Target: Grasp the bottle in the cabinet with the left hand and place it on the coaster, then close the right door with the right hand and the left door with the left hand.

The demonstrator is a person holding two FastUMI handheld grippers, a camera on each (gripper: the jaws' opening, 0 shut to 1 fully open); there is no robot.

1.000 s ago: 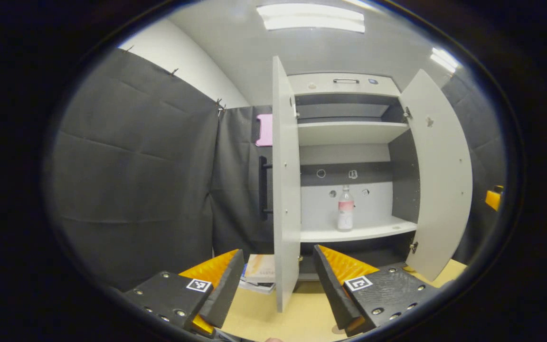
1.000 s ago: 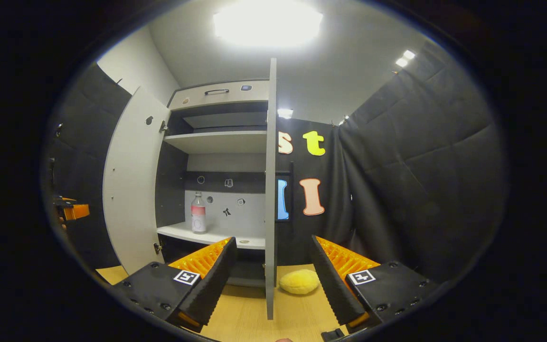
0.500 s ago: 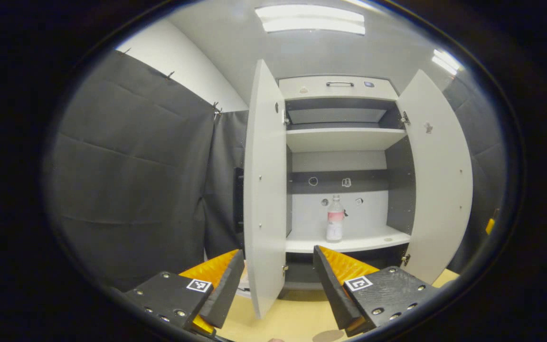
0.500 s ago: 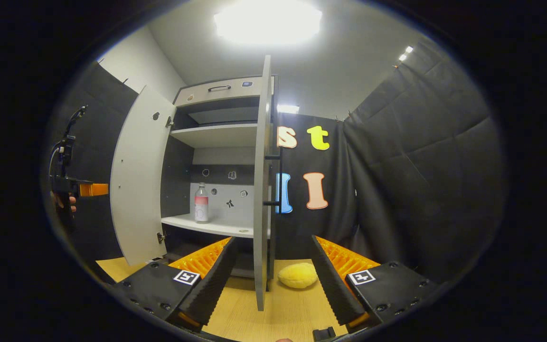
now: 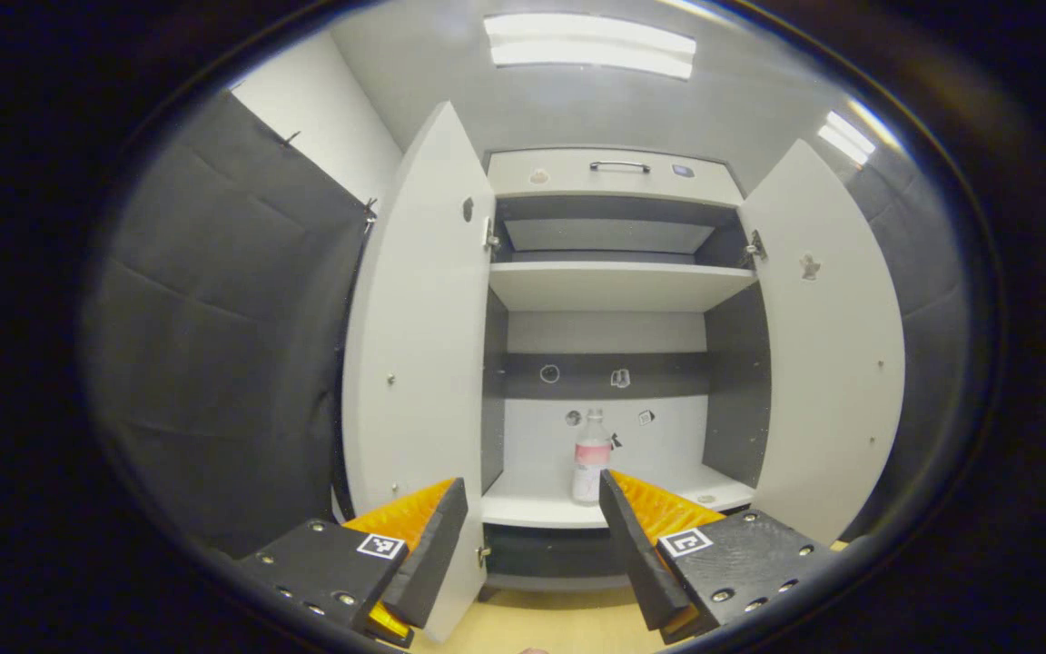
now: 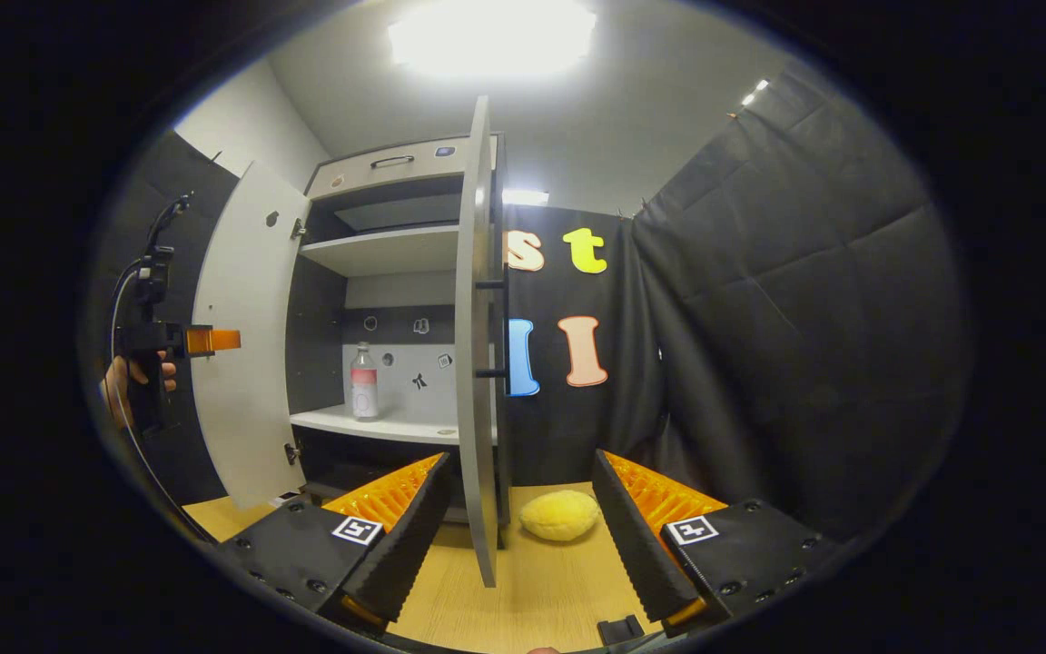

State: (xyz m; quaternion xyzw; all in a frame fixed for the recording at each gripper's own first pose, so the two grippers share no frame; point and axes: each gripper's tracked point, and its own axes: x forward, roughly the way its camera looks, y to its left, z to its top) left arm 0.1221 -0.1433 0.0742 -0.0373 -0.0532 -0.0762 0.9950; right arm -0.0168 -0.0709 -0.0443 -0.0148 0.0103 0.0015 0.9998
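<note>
**Cabinet now faced head-on, bottle not yet taken**

Black cloth walls surround a light wooden bench [image 6: 523, 590]. Within the last second the left hand-held gripper [image 5: 532, 536] has swung to face the open cabinet [image 5: 614, 173], so the reach can begin. Its fingers are spread and empty, as are those of the right hand-held gripper [image 6: 521, 522]. The bottle [image 5: 590, 459] stands alone on the lower shelf [image 5: 532, 509]; the upper shelf [image 5: 614, 286] looks bare.

Bright rectangular ceiling lights [image 5: 590, 44] are glaring over quilted black cloth walls [image 6: 795, 300], a white plaster wall [image 5: 319, 100] and a pale wooden worktop [image 6: 541, 581].
</note>
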